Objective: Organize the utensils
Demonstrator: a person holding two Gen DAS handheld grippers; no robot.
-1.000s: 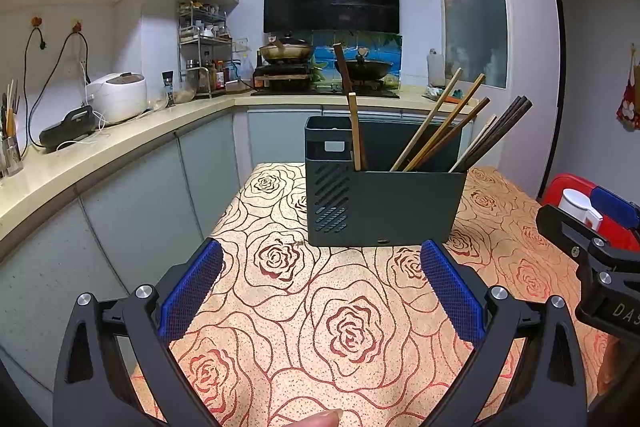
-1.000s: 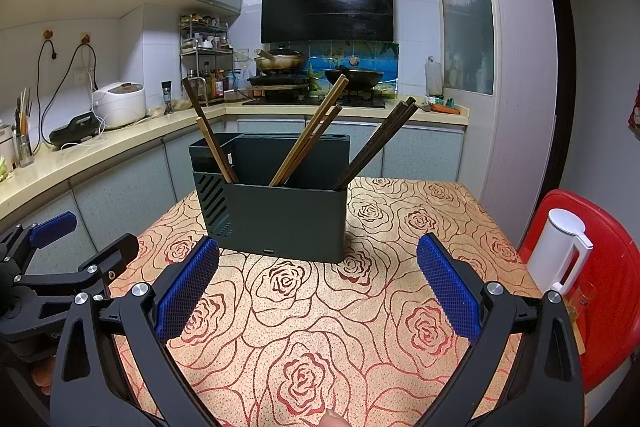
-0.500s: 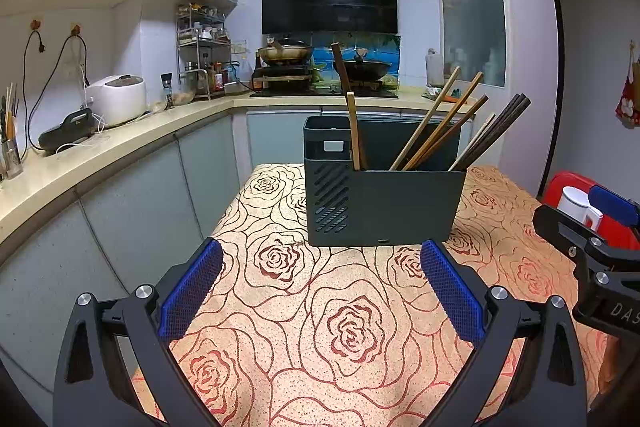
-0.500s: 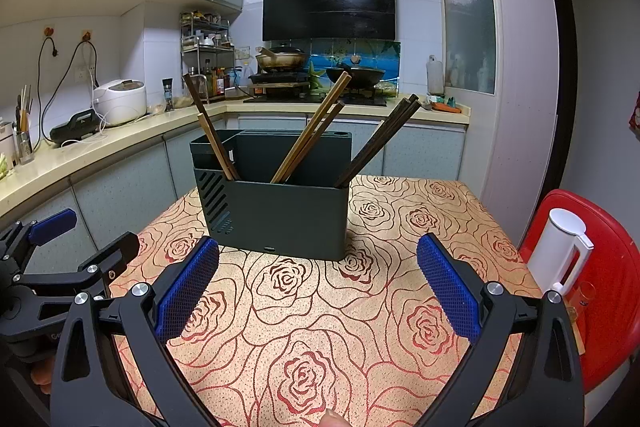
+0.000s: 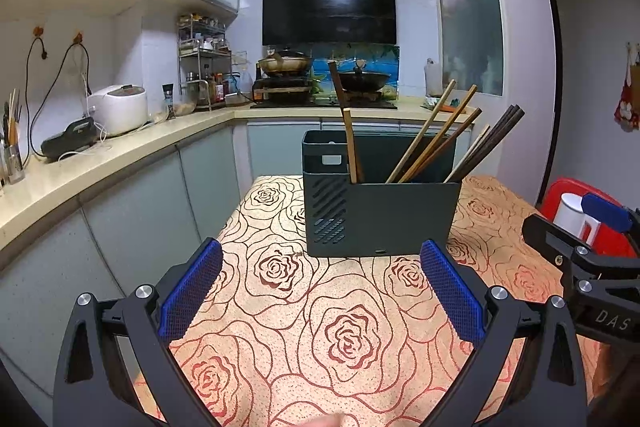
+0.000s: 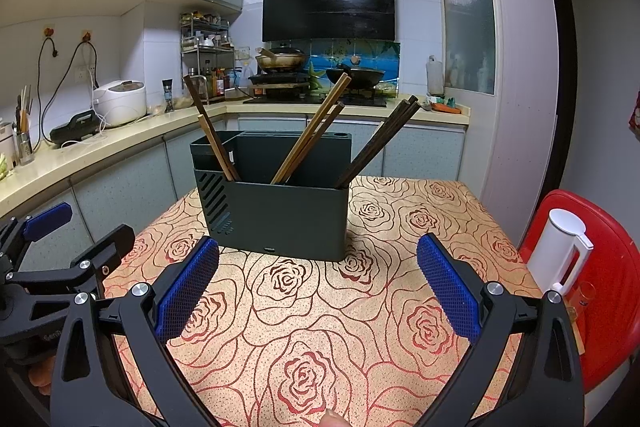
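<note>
A dark green utensil holder [image 5: 380, 215] [image 6: 276, 215] stands on the rose-patterned tablecloth [image 5: 320, 327] [image 6: 304, 327]. Several chopsticks lean in it: a dark and a light one at its left end [image 5: 350, 143] [image 6: 216, 143], light wooden ones in the middle [image 5: 432, 139] [image 6: 312, 135], dark ones at the right [image 5: 488, 143] [image 6: 380, 143]. My left gripper [image 5: 320, 287] is open with nothing between its blue pads, a short way in front of the holder. My right gripper [image 6: 316, 283] is likewise open and holds nothing. Each gripper shows at the edge of the other's view.
A white kettle [image 6: 560, 251] stands on a red stool [image 6: 612, 279] right of the table. A counter [image 5: 100, 163] with a rice cooker [image 5: 118, 109] runs along the left. A stove with woks [image 5: 320, 83] is at the back.
Both views have drifted slightly; the holder sits a little further off and higher in the right wrist view. Both grippers stay open and nothing was picked up.
</note>
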